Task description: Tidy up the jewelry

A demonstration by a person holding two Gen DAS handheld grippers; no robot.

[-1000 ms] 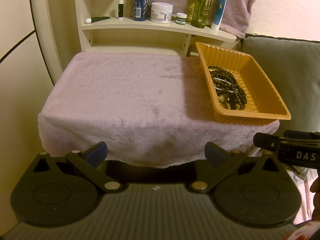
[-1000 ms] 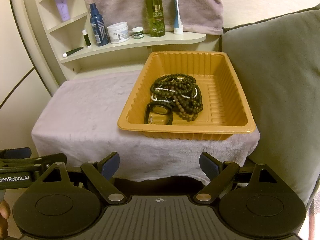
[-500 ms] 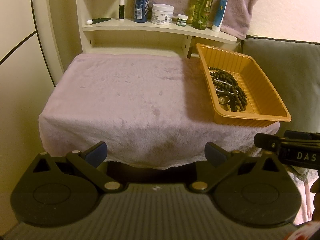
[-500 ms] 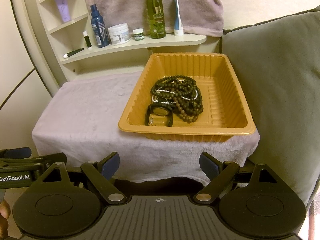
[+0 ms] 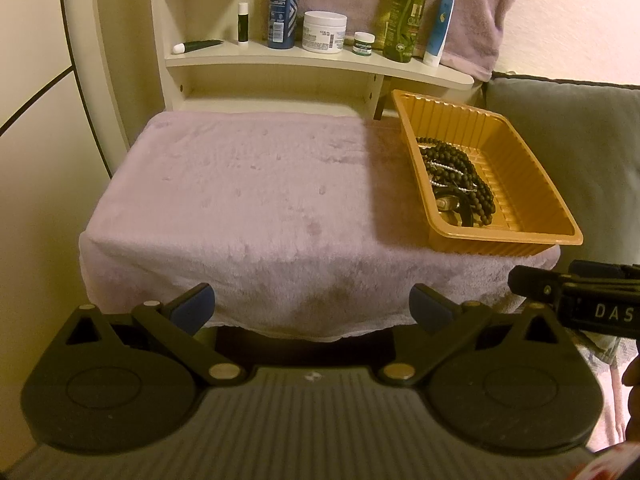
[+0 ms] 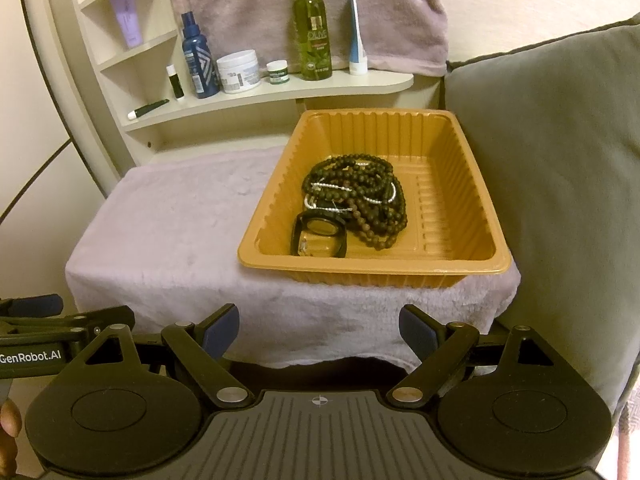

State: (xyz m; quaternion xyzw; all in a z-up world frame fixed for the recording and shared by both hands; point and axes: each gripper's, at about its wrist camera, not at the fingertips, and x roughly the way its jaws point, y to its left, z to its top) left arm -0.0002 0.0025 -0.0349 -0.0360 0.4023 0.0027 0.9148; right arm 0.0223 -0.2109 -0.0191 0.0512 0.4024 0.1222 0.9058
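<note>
An orange plastic tray [image 6: 480,196] sits on the right part of a towel-covered table [image 6: 172,216]; it also shows in the left wrist view [image 5: 520,168]. In it lie a heap of dark beaded bracelets [image 6: 360,196] with a thin silver chain, and a black-banded watch [image 6: 320,234]; the beads show in the left wrist view [image 5: 456,168] too. My left gripper [image 5: 312,306] is open and empty before the table's front edge. My right gripper [image 6: 320,330] is open and empty, in front of the tray and apart from it.
A cream shelf [image 6: 280,88] behind the table holds bottles, jars and a tube; a towel [image 6: 320,4] hangs behind it. A grey cushion [image 6: 560,180] stands close against the tray's right side. The towel [image 5: 248,184] left of the tray is bare.
Both views have drifted slightly; the grippers stay open and nothing in the tray has moved.
</note>
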